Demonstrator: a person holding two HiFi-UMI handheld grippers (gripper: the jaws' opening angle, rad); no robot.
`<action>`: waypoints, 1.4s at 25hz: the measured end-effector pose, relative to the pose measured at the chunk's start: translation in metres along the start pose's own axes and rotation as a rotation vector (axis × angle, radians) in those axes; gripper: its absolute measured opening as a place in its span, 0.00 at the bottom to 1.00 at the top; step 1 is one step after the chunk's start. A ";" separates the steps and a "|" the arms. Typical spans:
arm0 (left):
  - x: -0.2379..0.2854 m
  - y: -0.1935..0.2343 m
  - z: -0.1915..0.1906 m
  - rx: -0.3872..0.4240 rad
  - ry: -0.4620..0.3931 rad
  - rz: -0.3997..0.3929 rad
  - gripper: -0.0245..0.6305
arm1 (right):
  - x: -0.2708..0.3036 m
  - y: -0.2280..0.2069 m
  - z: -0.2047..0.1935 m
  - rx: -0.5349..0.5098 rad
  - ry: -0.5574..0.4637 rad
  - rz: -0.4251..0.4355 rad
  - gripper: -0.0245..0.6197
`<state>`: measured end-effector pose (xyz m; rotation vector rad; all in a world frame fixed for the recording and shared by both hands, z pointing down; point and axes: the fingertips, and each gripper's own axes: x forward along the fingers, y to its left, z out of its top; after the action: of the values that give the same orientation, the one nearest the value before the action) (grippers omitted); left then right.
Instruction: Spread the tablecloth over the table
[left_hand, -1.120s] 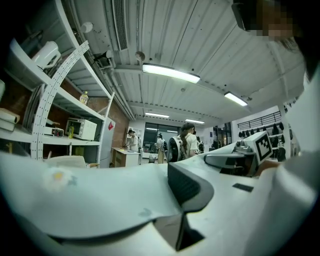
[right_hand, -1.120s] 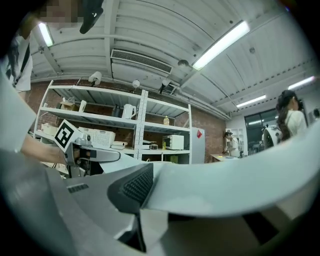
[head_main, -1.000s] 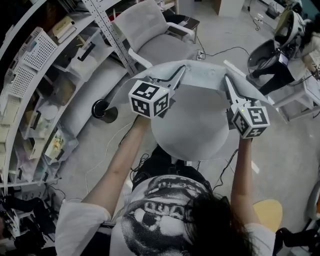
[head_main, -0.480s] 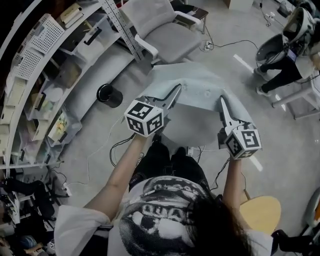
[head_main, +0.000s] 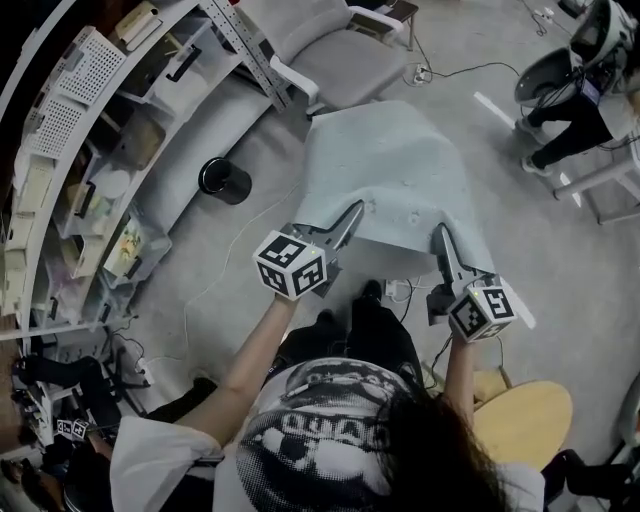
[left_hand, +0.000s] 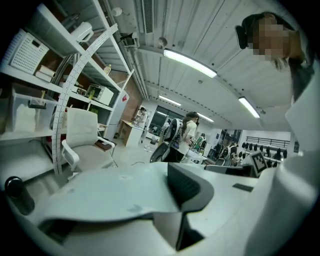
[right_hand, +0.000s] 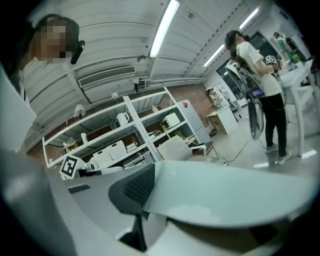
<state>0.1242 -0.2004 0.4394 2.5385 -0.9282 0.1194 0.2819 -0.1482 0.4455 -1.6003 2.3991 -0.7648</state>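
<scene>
Both our grippers sit lower in the frame than a second ago, drawn back toward us. The cloth (head_main: 390, 170) now lies spread across the upper middle, hiding the round table top that was bare before. Our left gripper (head_main: 350, 213) pinches the cloth's near edge, its jaws only slightly apart. Our right gripper (head_main: 441, 236) grips the same edge, its jaws having just been closing on it.

**Lab workshop, by the look of it**

Shows metal shelving (head_main: 120, 130) crammed with bins and gear left of the left gripper (head_main: 351, 209), an office chair (head_main: 340, 60) and loose cables (head_main: 460, 70) on bare grey floor (head_main: 560, 270) ahead, strip lights (left_hand: 190, 62) overhead.
</scene>
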 end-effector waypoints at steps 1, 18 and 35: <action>-0.004 0.001 -0.007 -0.017 0.006 -0.004 0.17 | -0.002 0.001 -0.007 0.013 0.009 -0.007 0.14; -0.060 0.025 -0.115 -0.233 0.117 -0.022 0.18 | -0.032 0.018 -0.124 0.302 0.120 -0.097 0.14; -0.068 0.052 -0.256 -0.178 0.403 0.091 0.14 | -0.041 -0.011 -0.253 0.373 0.326 -0.291 0.07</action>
<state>0.0557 -0.0867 0.6746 2.1950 -0.8474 0.5298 0.2071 -0.0327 0.6618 -1.7885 2.0553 -1.5300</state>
